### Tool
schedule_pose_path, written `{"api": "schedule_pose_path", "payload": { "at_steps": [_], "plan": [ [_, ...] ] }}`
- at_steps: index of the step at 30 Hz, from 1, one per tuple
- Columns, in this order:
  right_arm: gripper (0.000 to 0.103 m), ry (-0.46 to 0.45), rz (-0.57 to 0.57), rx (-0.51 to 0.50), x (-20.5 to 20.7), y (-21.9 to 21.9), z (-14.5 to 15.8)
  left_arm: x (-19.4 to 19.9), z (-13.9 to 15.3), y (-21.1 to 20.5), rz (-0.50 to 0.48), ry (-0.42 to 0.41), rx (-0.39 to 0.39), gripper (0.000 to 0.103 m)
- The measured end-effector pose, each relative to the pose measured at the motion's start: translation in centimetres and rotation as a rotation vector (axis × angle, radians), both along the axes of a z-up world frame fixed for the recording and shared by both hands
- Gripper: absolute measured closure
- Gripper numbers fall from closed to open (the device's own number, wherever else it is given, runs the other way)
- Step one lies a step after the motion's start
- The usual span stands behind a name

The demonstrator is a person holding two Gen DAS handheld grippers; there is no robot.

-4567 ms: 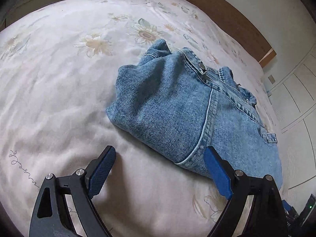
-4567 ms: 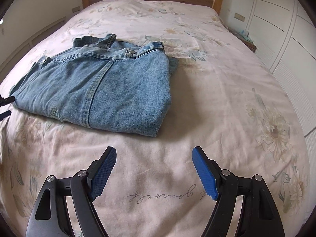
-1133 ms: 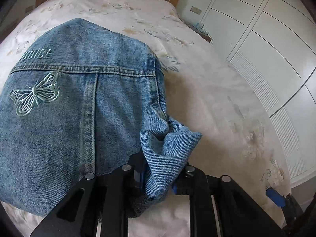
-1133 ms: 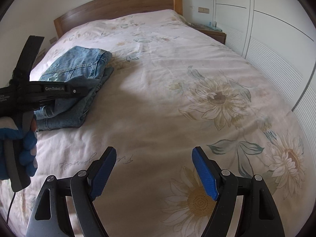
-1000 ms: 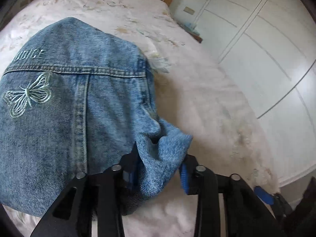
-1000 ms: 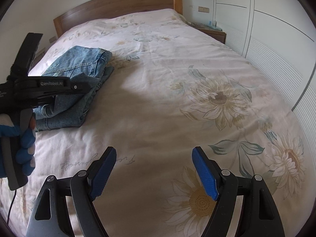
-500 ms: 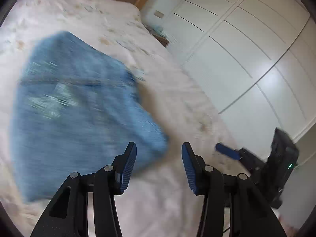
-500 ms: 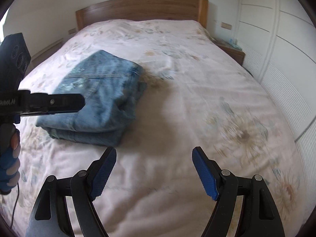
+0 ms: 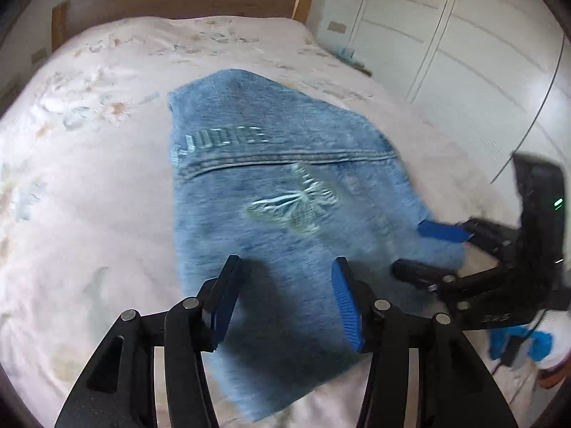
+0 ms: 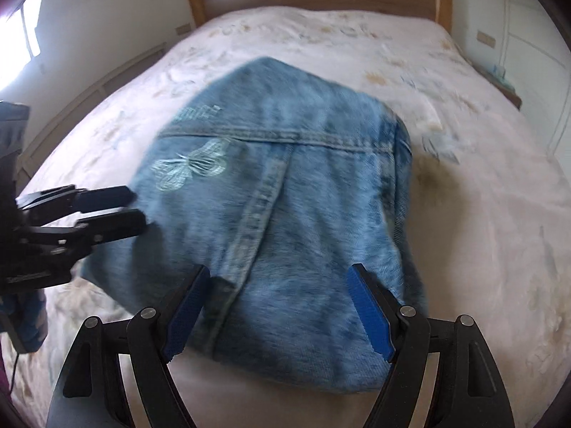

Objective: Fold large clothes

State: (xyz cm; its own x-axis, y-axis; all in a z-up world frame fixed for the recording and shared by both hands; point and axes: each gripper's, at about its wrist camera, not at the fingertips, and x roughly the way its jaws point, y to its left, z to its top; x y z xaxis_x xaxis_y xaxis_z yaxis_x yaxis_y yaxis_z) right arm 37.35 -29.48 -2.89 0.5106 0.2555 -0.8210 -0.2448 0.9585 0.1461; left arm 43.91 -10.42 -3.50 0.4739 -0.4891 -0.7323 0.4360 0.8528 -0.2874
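Folded denim jacket (image 9: 285, 192) lies on the floral bedspread (image 9: 89, 178), centre of both wrist views, butterfly embroidery (image 10: 191, 169) facing up. Left gripper (image 9: 285, 296) is at lower centre over the jacket's near edge; its jaws have just been opening and grip nothing. Right gripper (image 10: 278, 314), lower centre, has its jaws spread wide and empty above the denim.

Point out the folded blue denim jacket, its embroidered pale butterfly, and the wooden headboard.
folded blue denim jacket (image 10: 314, 221), right wrist view, on the back panel right of the centre seam.
embroidered pale butterfly (image 10: 191, 167), right wrist view, between its wings.
wooden headboard (image 9: 178, 0), left wrist view, on its front face.
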Motion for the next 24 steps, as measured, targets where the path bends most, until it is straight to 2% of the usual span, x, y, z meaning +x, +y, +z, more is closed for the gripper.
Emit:
{"api": "schedule_pose_path", "payload": {
  "at_steps": [2, 3, 5, 8, 10, 13, 18, 22, 24],
  "plan": [
    [0.026, 0.004, -0.009, 0.030, -0.6, -1.8, -0.8, 0.5, -0.9, -1.5, -0.039, 0.022, -0.033, 0.058],
    [0.030, 0.006, -0.010, 0.027, -0.8, -2.1, -0.9, 0.4, -1.1, -2.8, -0.047, 0.004, -0.007, 0.058],
    [0.031, 0.013, -0.010, 0.014, -1.3, -2.9, -1.2, 0.3, -1.2, -3.9, -0.032, -0.023, 0.025, 0.058],
    [0.031, 0.031, -0.003, 0.014, -1.6, -3.7, -0.9, 1.4, -0.5, -2.9, -0.045, 0.013, -0.018, 0.058],
    [0.031, 0.041, 0.006, -0.006, -1.5, -3.9, -0.1, 1.5, 0.9, -2.1, -0.055, -0.019, 0.021, 0.058],
    [0.031, -0.002, 0.031, -0.045, -1.4, -3.9, 2.1, 3.3, 2.9, -0.4, -0.022, -0.071, 0.076, 0.056],
    [0.029, -0.090, 0.064, -0.077, 3.3, -1.9, 5.4, 8.6, 4.0, 0.2, 0.050, -0.111, 0.153, 0.056],
    [0.029, -0.074, 0.057, -0.075, 9.5, 0.4, 4.2, 11.6, 2.5, -0.3, 0.092, -0.100, 0.192, 0.056],
    [0.029, -0.060, 0.046, -0.060, 11.3, 0.9, 3.2, 12.9, 1.0, -0.9, 0.082, -0.072, 0.213, 0.055]
  ]
}}
